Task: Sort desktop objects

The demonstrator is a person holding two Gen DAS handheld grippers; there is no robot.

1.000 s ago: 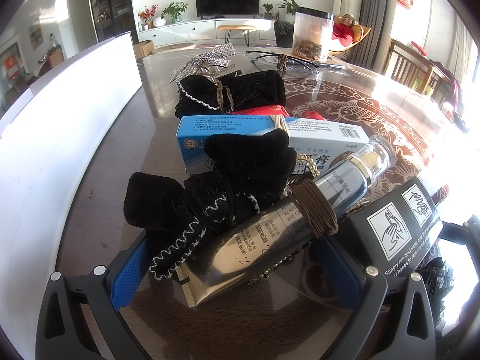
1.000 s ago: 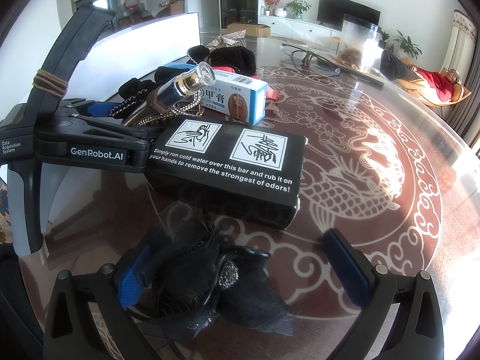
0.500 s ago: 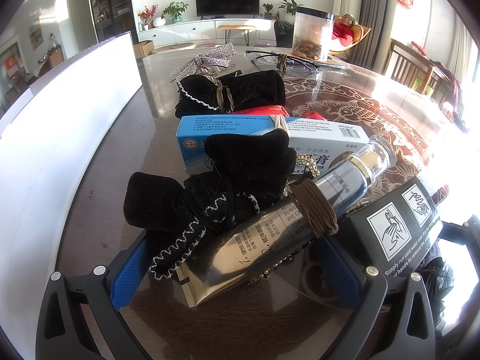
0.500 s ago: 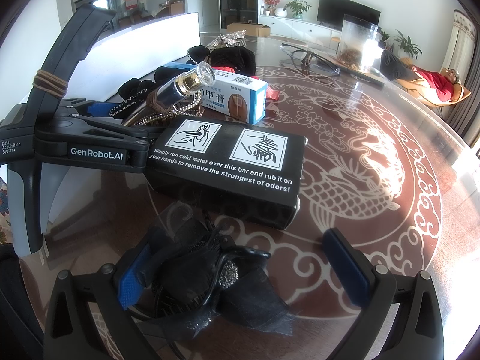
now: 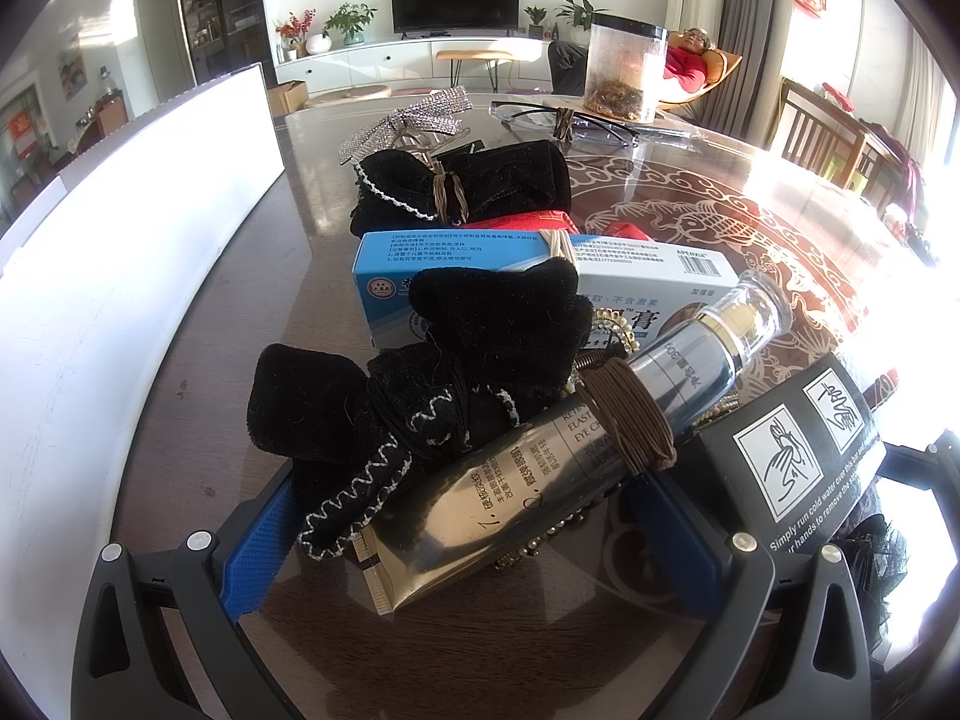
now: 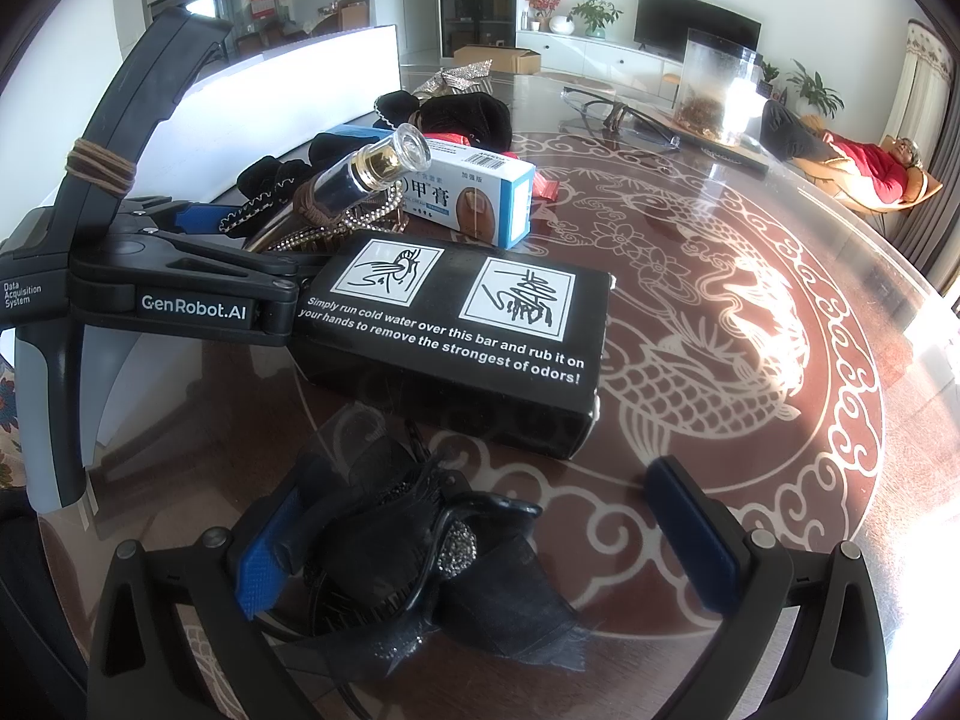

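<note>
Left hand-held gripper [image 5: 474, 540] stands wide open, low over the desk [image 5: 198, 360], its blue pads on either side of a gold tube [image 5: 540, 480] and a black velvet bow [image 5: 384, 414] without closing on either. The tube lies slantwise: its flat crimped end is nearest the camera on the left, and its clear cap points away to the right. A brown hair tie [image 5: 627, 420] is wound around its middle. Just right of the tube sits a black box [image 5: 798, 450] with white printed pictures. Behind the bow lies a blue and white carton [image 5: 540, 276], long side running left to right, and past it a second black bow [image 5: 468, 186]. Farther off are a silver sparkly bow [image 5: 408, 120], a pair of glasses [image 5: 564, 120] and a clear jar [image 5: 624, 72].

Right hand-held gripper [image 6: 486, 534] is also spread wide and grips nothing; a black mesh hair clip [image 6: 414, 558] lies between its pads, close against the left one. Beyond it the black box lies lengthwise across the view.
</note>
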